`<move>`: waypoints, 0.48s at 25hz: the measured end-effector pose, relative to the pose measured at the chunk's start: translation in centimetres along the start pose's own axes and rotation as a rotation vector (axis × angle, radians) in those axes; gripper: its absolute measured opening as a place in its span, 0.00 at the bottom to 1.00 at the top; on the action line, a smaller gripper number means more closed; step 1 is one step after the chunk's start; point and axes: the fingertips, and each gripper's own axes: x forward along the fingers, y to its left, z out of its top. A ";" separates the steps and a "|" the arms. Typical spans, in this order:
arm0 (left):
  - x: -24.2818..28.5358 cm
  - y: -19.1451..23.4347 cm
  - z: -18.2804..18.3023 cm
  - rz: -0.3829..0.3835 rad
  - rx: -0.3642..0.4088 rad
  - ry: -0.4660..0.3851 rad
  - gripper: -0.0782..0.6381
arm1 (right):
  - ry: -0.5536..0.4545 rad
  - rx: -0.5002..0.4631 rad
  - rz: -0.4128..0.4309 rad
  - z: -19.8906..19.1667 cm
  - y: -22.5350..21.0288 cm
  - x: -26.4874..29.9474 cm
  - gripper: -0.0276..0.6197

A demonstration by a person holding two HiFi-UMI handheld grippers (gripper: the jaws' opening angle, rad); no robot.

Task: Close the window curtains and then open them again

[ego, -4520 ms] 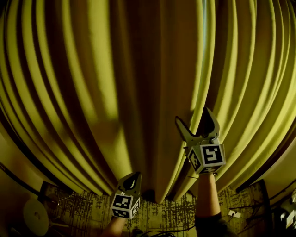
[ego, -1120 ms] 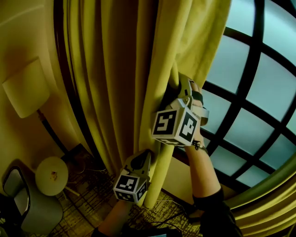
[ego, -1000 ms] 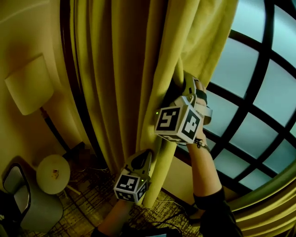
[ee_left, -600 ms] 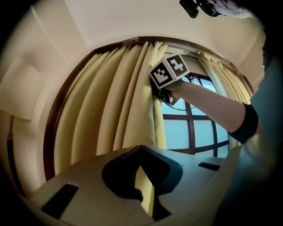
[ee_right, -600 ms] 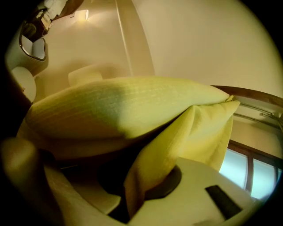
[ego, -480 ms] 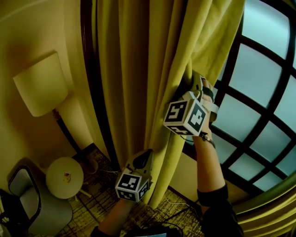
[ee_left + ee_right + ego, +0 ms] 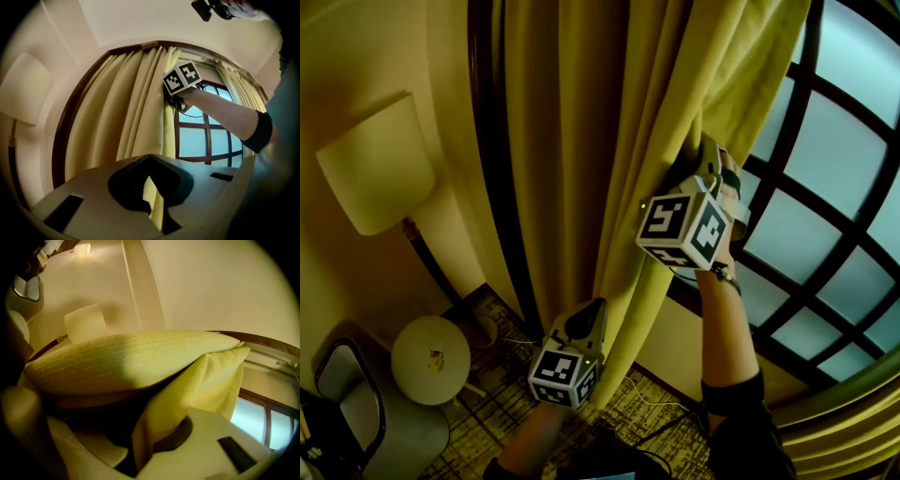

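**Curtain** (image 7: 572, 141): yellow-green woven cloth, matte, with a fine ribbed weave. It hangs in deep, rounded vertical folds. In the head view it is bunched into a narrow column running from 12 o'clock down to 6 o'clock, with its free edge on the 3 o'clock side. The other curtain (image 7: 853, 412) shows only as a few folds at 4 o'clock.

**Window** (image 7: 834, 159): pale frosted panes divided into a grid by dark straight bars. It lies uncovered at 3 o'clock of the bunched cloth.

**Surroundings:** a pale tapered lamp shade (image 7: 377, 167) at 9 o'clock, a small round table (image 7: 431, 359) at 8 o'clock and a dark patterned carpet (image 7: 487, 422) at 6 o'clock.

**Right tongs** (image 7: 145, 437): smooth off-white plastic jaws, clenched on a thick fold of the curtain edge. In the right gripper view the fold fills the gap between the jaws and billows over them towards 12 o'clock. In the head view I hold these tongs high, at 2 o'clock, with their tips buried in the cloth.

**Left tongs** (image 7: 149, 157): the same plastic, with dark ribbed pads. The jaw tips meet and a thin strip of the curtain edge runs between the pads, so I read them as clenched on the cloth. In the head view they sit low, near 6 o'clock, on the same free edge as the right tongs. Seen from the left tongs, the curtain rises to 12 o'clock and the panes lie at 1 o'clock.
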 end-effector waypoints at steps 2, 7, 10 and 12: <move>0.5 0.5 -0.6 0.006 -0.002 0.004 0.09 | -0.015 0.005 -0.006 0.1 0.2 0.3 0.13; 2.5 2.0 -1.3 0.025 0.012 0.029 0.09 | -0.048 0.017 -0.014 -0.3 0.7 1.6 0.13; 4.1 4.5 -1.0 0.049 0.014 0.036 0.09 | -0.068 0.012 0.007 0.3 2.1 4.0 0.13; 5.0 5.2 -0.6 0.055 0.014 0.030 0.09 | -0.080 0.006 0.018 0.4 2.8 4.9 0.13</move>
